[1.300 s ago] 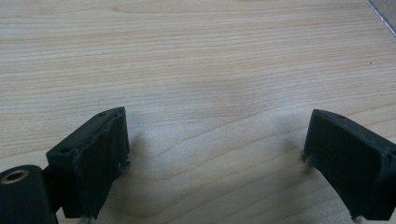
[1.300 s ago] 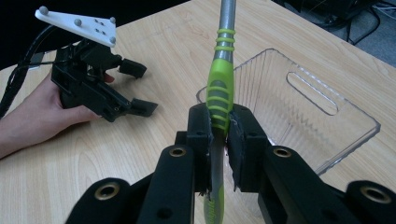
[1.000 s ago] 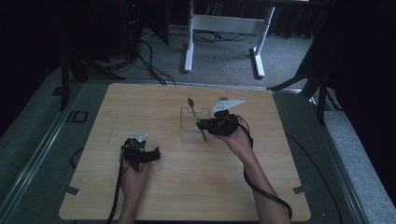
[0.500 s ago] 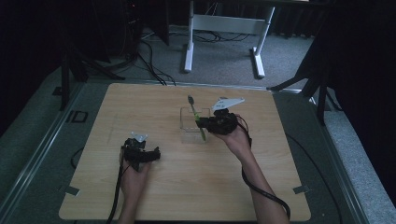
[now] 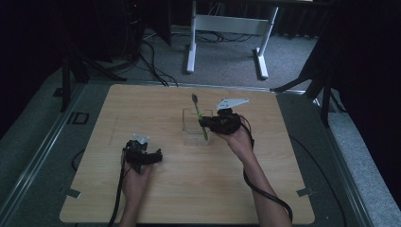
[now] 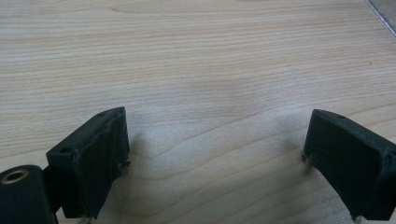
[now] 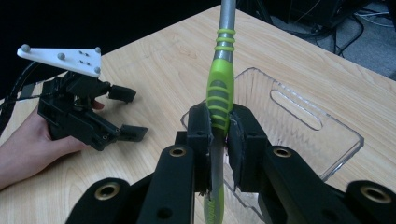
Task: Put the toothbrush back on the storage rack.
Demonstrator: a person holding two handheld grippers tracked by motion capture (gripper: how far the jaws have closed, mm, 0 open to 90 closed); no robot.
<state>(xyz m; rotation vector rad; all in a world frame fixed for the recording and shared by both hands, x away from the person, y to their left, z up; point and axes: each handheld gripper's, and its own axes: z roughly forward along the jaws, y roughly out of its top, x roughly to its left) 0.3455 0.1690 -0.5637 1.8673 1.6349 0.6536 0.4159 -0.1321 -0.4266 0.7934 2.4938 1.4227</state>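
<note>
Over on the left of the high view, the left gripper (image 5: 150, 156) sits low on the wooden counter (image 5: 189, 189), cradled in the person's left hand (image 5: 135, 182), with its cable (image 5: 118, 198) trailing back toward the near edge. From the left gripper view its two black jaws stand wide apart with bare wood grain between them, nothing gripped, and their tips look to be right down at the counter's surface.

Moving toward the middle, there's the clear plastic tray (image 5: 189, 135), a see-through rectangular container standing on the counter well apart from the left gripper. In the right gripper view its ribbed wall and a slot-shaped handle cut-out (image 7: 295, 109) are plain to see.

And right at that tray, the right gripper (image 5: 204, 124), held in the person's right hand (image 5: 239, 142), has its jaws clamped tight on a tool with a green handle (image 7: 219, 100). The tool stands nearly upright, tilted a little, its grey metal shaft (image 7: 226, 14) rising above the jaws and its lower end dipping down at the tray's near wall; whether it touches the tray's floor I cannot tell. In the high view the tool's dark top end (image 5: 194, 98) pokes up beyond the tray's far side.
</note>
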